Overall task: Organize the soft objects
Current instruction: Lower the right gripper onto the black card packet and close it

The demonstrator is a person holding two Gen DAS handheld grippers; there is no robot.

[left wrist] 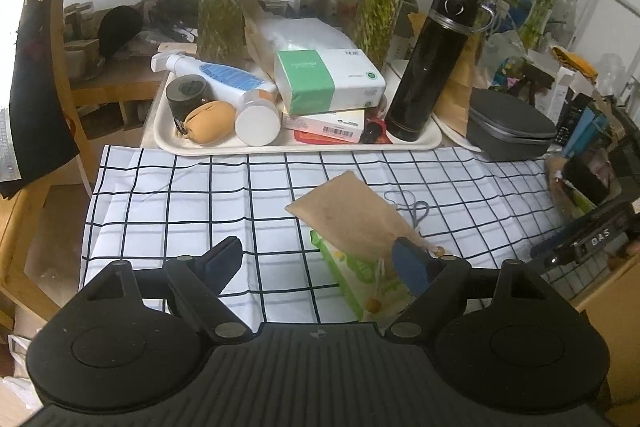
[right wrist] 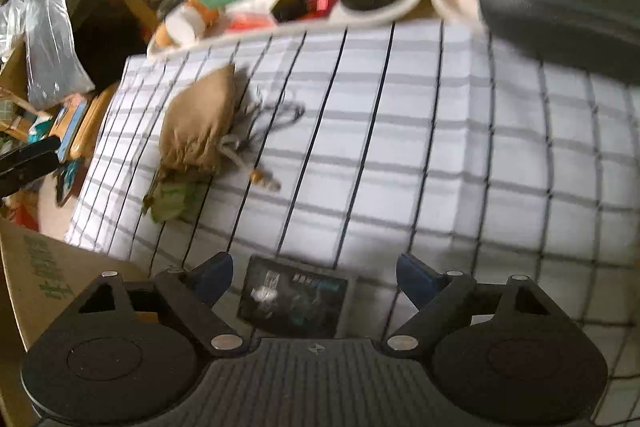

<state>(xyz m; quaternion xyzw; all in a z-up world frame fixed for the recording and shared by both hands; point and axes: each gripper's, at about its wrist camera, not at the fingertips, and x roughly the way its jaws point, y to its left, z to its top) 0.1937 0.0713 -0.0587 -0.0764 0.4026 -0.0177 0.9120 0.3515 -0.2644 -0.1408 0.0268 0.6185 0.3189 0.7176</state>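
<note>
Brown drawstring pouch half hides a green packet; my left gripper and right gripper gape empty, right view blurred.

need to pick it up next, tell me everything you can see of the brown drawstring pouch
The brown pouch looks like coarse, soft fabric. It lies flat on the checked cloth, its gathered mouth towards the left tool, partly covering a green packet. Pale cords ending in wooden beads trail from the mouth. Nothing grips it.
</note>
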